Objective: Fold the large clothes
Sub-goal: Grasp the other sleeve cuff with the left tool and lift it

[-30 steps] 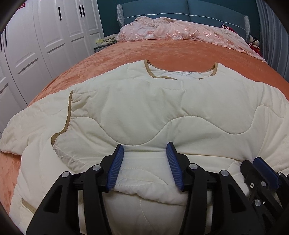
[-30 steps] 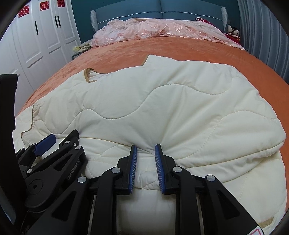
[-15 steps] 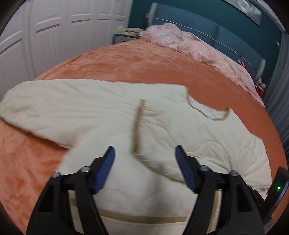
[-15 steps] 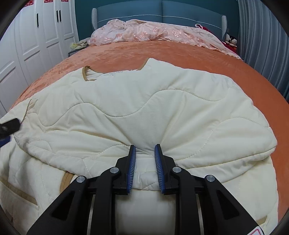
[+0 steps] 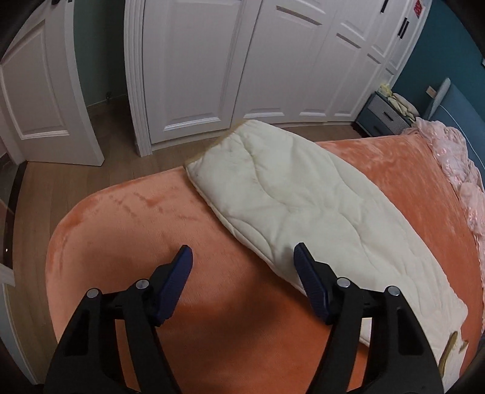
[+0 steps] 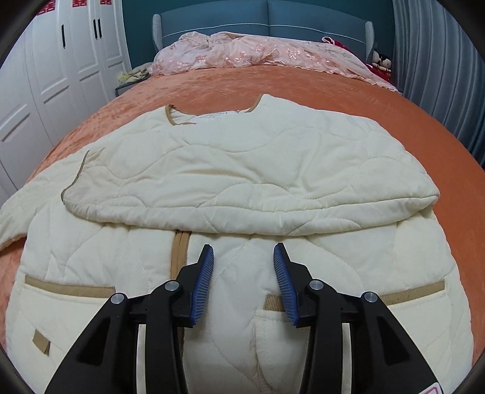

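Left tongs (image 5: 242, 260): blades wide apart, nothing between them, over bare orange bedspread (image 5: 127, 218). Their inner blade sits just beside the near edge of the outstretched sleeve (image 5: 303, 194); I cannot tell if it touches.

Right tongs (image 6: 243, 263): blades apart, empty, hovering over the lower front of the quilted jacket (image 6: 242, 169), just beside the tan placket strip (image 6: 178, 251).

Jacket: cream, padded, wavy stitch lines, tan trim at neckline and pocket tops (image 6: 68, 290). It lies flat on the bed, collar toward the headboard (image 6: 266, 15), hem toward the tongs. One sleeve lies folded across the chest, cuff end toward the wardrobe (image 6: 54, 75) side. The other sleeve runs straight out from the jacket toward the wardrobe, its cuff reaching the bed edge.

Handling, as a judgement: soft and bulky, light for its size, no stiffness. The padding will spring back, so folds will want pressing down. The thick layers need the blades well opened; a shallow pinch may slip off the smooth shell.

Where to hold: the outstretched sleeve near its cuff, taking the full seamed edge, then carrying it across the chest. For the body fold, hem corners by the pockets.

Pink lace bedding (image 6: 257, 51) is heaped by the headboard, well apart from the jacket.
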The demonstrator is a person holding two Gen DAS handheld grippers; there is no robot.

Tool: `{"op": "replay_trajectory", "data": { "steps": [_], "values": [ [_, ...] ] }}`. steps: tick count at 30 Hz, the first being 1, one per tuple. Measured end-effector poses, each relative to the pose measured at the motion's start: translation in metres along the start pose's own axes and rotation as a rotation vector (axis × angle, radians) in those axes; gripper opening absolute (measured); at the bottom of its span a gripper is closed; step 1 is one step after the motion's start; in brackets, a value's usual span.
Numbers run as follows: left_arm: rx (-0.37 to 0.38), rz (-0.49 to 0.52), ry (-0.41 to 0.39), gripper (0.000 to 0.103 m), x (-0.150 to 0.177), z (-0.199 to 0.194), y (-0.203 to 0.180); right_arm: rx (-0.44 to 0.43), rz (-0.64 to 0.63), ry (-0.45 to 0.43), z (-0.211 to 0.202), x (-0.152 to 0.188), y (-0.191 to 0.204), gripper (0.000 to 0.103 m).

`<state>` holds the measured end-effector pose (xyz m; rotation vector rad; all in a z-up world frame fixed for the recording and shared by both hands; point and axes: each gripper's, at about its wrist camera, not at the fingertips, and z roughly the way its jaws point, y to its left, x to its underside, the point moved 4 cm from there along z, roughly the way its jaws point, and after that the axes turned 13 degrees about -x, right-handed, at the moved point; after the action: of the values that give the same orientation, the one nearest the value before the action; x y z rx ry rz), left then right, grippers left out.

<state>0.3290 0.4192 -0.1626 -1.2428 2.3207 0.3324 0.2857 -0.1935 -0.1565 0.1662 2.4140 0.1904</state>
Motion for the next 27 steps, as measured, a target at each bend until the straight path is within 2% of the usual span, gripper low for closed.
{"op": "replay_trajectory", "data": {
  "steps": [2, 3, 4, 6, 7, 9, 12, 17, 21, 24, 27],
  "values": [
    [-0.001, -0.004, 0.005, 0.065, -0.004, 0.009, -0.005, 0.015, -0.010, -0.003, -0.002, 0.001, 0.002, 0.044],
    [-0.011, 0.007, -0.002, 0.060, -0.005, 0.010, -0.009, 0.016, -0.009, -0.003, -0.003, 0.002, 0.002, 0.045],
    [-0.009, 0.023, -0.011, 0.046, -0.008, 0.012, -0.014, 0.016, -0.004, -0.002, -0.004, 0.003, 0.002, 0.045],
    [-0.006, 0.059, -0.015, 0.024, -0.009, 0.007, -0.027, 0.010, 0.012, -0.006, -0.008, 0.004, 0.001, 0.045],
    [-0.004, 0.076, -0.030, 0.008, -0.012, 0.001, -0.033, 0.006, 0.018, -0.012, -0.012, 0.005, 0.000, 0.045],
    [0.015, 0.131, -0.084, 0.006, -0.015, -0.021, -0.052, -0.003, 0.028, -0.021, -0.020, 0.006, 0.000, 0.045],
    [0.093, 0.207, -0.191, 0.005, -0.019, -0.073, -0.086, -0.007, 0.028, -0.024, -0.033, 0.010, -0.001, 0.045],
    [0.319, 0.330, -0.308, 0.005, -0.003, -0.181, -0.157, 0.007, -0.021, -0.057, -0.058, 0.013, -0.004, 0.045],
    [0.491, 0.470, -0.364, 0.005, 0.038, -0.264, -0.220, -0.003, -0.032, -0.077, -0.077, 0.013, -0.013, 0.048],
    [0.619, 0.577, -0.343, 0.005, 0.085, -0.311, -0.263, -0.043, 0.037, -0.069, -0.085, 0.013, -0.028, 0.049],
    [0.701, 0.676, -0.322, 0.005, 0.141, -0.343, -0.301, -0.068, 0.113, -0.064, -0.088, 0.016, -0.045, 0.049]
  ]
}}
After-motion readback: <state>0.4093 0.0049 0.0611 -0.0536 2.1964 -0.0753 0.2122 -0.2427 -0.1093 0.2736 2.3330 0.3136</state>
